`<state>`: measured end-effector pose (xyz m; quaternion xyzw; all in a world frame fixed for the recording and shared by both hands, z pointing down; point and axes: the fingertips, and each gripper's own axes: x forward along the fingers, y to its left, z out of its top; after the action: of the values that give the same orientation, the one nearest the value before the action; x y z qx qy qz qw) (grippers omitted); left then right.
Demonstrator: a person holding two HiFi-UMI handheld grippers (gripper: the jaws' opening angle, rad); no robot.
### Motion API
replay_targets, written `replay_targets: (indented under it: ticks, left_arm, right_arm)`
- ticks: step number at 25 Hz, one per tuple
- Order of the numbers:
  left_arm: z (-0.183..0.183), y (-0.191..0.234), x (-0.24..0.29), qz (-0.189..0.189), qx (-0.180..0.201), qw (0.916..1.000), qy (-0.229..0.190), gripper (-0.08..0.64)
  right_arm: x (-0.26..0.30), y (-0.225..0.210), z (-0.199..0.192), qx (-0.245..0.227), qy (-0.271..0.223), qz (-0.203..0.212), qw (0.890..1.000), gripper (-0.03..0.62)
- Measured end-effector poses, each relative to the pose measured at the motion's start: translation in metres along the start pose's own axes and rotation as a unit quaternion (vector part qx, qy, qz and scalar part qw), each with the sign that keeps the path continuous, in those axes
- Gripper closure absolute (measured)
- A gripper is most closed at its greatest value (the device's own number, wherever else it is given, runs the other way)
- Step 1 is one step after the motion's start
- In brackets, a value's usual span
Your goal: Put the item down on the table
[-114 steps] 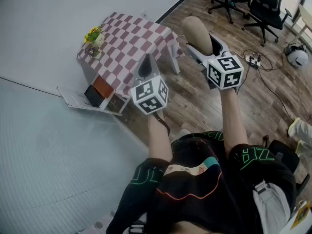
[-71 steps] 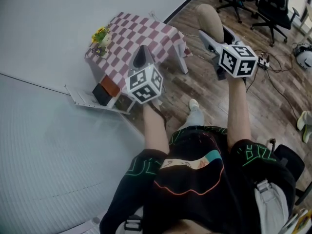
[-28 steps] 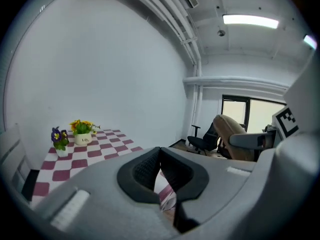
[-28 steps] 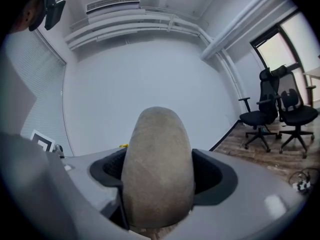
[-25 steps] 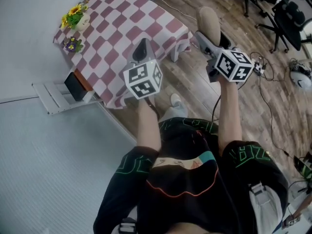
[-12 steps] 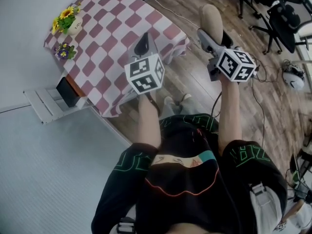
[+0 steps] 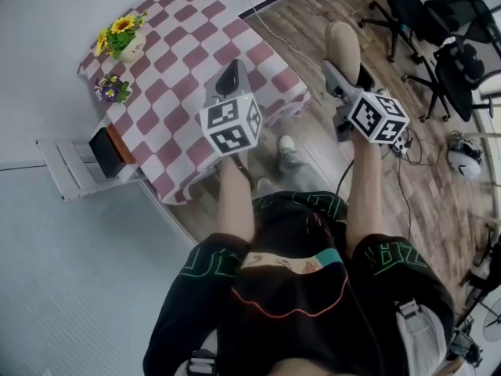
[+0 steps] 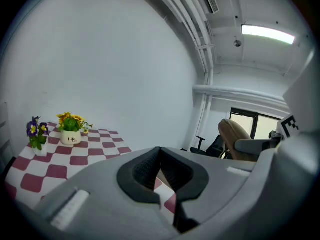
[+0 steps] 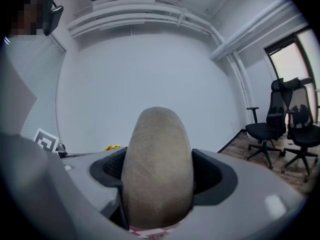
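Observation:
The item is a tan, smooth, egg-shaped object (image 7: 343, 44), and my right gripper (image 7: 345, 70) is shut on it, holding it upright over the wooden floor just right of the table. It fills the space between the jaws in the right gripper view (image 9: 157, 154). The table (image 7: 184, 61) wears a red-and-white checked cloth and stands ahead to the left. My left gripper (image 7: 228, 75) is shut and empty, with its jaws over the table's near part. From the left gripper view (image 8: 159, 153) the checked top (image 8: 60, 161) lies below, and the item (image 8: 234, 138) shows at the right.
Two small flower pots, yellow (image 7: 121, 37) and purple (image 7: 113, 91), stand on the table's far left side. A white rack with a dark box (image 7: 88, 159) sits left of the table by the wall. Office chairs (image 7: 438, 37) and floor cables (image 7: 411, 171) are at the right.
The person has walked up to the table: it has come nearer, and the left gripper now hangs over its near part. The right gripper still holds the item.

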<state>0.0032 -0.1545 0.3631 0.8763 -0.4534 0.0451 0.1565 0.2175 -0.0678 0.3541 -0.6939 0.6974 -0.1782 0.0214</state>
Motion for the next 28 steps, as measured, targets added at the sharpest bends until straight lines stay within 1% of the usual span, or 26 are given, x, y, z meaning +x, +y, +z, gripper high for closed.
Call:
replay_targets:
  ticks: [6,13,17,20,23,28]
  left_arm:
    - [0.019,0.006,0.035,0.009,0.002,0.9999,-0.013,0.551]
    - [0.014,0.018,0.076,0.036,-0.009,0.9993,0.001,0.551]
    - [0.002,0.028,0.096,0.057,-0.020,0.9980,0.017,0.551]
    - [0.002,0.028,0.111,0.064,-0.019,0.9976,0.020,0.551]
    - [0.014,0.031,0.121,0.077,-0.017,0.9969,0.009,0.551]
    - [0.042,0.040,0.129,0.106,-0.009,0.9939,-0.028,0.551]
  right_arm:
    - [0.043,-0.008,0.020,-0.006,-0.001,0.023,1.000,0.206]
    - [0.091,-0.023,0.045,0.020,-0.009,0.058,0.998,0.206]
    - [0.119,-0.026,0.041,0.024,0.005,0.080,0.996,0.206]
    - [0.138,-0.033,0.039,0.029,0.016,0.090,0.995,0.206]
    - [0.156,-0.031,0.049,0.027,0.015,0.114,0.993,0.206]
    - [0.184,-0.017,0.070,0.004,0.003,0.160,0.987,0.206]
